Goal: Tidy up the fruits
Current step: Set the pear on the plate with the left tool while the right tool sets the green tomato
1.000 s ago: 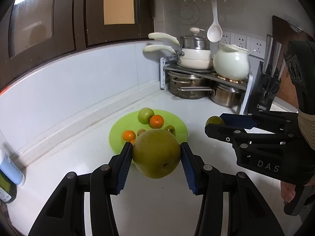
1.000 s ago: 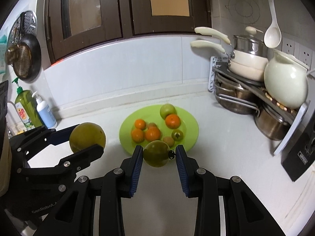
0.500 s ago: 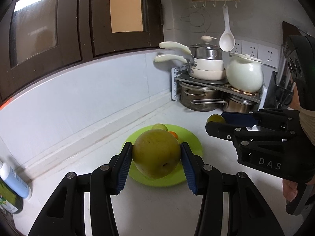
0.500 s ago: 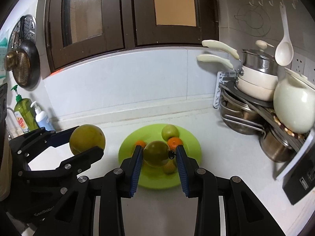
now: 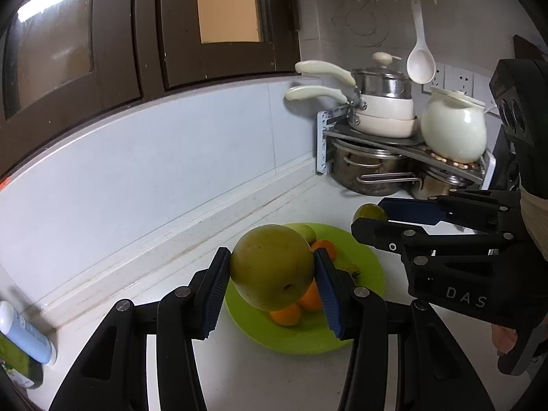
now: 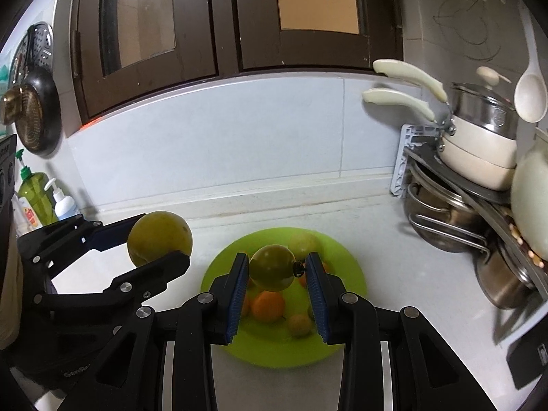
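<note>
Left wrist view first. We find the left gripper (image 5: 272,274) clenched on a large yellow-green fruit (image 5: 272,270), both blue fingers (image 5: 215,294) pressed against its sides. That fruit hangs above the green plate (image 5: 371,267), which lies on the white surface (image 5: 239,376) and carries several oranges (image 5: 286,316) and a pale green fruit (image 5: 303,231). We note that the held fruit blocks much of the plate's contents from this camera. To the right, the right gripper (image 5: 370,221) extends across the frame, gripping a small green fruit (image 5: 368,212) of which only part shows. Beyond stand a pot rack (image 5: 328,140) with stacked cream pans (image 5: 383,116), a white kettle (image 5: 453,130), steel pots (image 5: 370,171) and a hanging white ladle (image 5: 420,61). A blue-white bottle (image 5: 25,337) lies at the lower left edge.

Right wrist view. We see the right gripper (image 6: 275,274) closed on the small green fruit (image 6: 272,267), held over the green plate (image 6: 342,342); its stem end meets the right-hand finger. Oranges (image 6: 269,306) and a small yellowish fruit (image 6: 298,325) rest on the plate beneath, partly hidden by the fingers. At left, the left gripper (image 6: 161,243) holds the large yellow-green fruit (image 6: 159,238) above the surface (image 6: 411,274), just beside the plate's edge. A green soap bottle (image 6: 32,195) and a pump dispenser (image 6: 63,202) stand against the tiled wall (image 6: 222,137); a dark strainer (image 6: 32,116) hangs above them.
</note>
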A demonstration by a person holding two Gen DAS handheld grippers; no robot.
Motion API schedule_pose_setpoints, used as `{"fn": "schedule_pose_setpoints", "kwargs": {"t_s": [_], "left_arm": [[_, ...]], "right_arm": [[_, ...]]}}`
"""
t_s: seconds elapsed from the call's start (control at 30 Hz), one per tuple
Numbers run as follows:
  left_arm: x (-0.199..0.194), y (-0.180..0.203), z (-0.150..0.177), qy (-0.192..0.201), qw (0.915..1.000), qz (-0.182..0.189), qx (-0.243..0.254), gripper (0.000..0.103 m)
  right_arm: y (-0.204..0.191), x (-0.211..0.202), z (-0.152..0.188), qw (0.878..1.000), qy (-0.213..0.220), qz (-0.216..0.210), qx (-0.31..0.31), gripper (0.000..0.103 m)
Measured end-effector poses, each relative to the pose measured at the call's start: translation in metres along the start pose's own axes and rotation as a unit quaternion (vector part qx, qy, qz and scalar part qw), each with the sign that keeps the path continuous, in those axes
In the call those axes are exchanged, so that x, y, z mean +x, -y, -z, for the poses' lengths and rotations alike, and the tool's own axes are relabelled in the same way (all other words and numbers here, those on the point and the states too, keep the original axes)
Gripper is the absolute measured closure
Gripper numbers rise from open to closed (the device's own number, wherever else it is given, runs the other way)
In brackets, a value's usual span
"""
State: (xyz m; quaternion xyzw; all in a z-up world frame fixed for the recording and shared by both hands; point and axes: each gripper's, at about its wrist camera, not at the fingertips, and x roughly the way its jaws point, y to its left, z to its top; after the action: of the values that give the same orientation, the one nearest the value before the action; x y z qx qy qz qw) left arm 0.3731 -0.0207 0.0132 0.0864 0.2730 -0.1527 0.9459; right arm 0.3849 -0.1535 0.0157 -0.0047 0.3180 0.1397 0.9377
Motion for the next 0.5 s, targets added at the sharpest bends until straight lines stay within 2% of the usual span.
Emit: {"fn": "schedule_pose_setpoints", "kwargs": {"t_s": [0.5], "left_arm": [[0.065,-0.029,0.003,-0.031,0.9994,-0.001,-0.014,0.054]], "right_arm": [[0.008,0.071,-0.004,0.999,-0.034,-0.014,0.003,0.068]]}}
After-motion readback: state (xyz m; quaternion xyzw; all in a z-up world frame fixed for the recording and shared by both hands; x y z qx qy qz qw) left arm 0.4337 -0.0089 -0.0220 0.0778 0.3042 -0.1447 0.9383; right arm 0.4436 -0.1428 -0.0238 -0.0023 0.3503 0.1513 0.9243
